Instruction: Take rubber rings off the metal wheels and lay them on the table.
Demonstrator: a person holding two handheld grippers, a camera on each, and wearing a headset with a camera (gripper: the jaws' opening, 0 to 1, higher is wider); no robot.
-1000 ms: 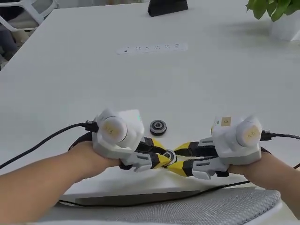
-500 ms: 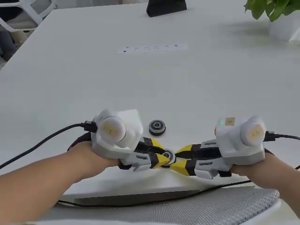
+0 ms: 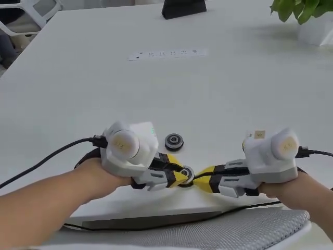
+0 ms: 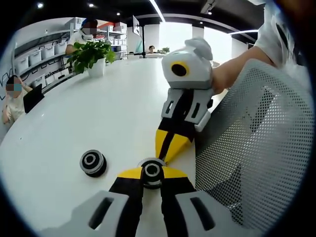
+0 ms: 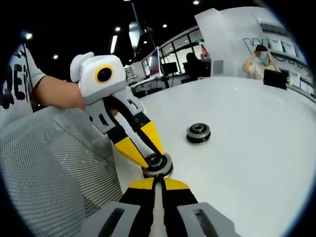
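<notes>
At the bench's [image 3: 208, 94] near edge, head view: left claw [image 3: 180, 175] pinches a wheel [image 3: 187, 172]; right claw [image 3: 201, 180] meets it tip to tip; second wheel [image 3: 174, 141] lies on the bench just beyond | left gripper view: wheel [image 4: 151, 171] clamped between own jaws, second wheel [image 4: 93, 163] apart on the bench | right gripper view: own jaws pressed together, tips at the wheel [image 5: 158, 164].

Bright, even light falls from above in the head view; the white table [image 3: 208, 88] looks slightly washed out, and the loose wheel [image 3: 175, 141] casts only a faint, soft shadow. Both gripper views bend strongly toward their edges. There, small ceiling lamps [image 5: 118, 29] glare against a dark ceiling [image 5: 74, 19], and a far window [image 4: 173, 35] blows out to white. The far background is soft.
</notes>
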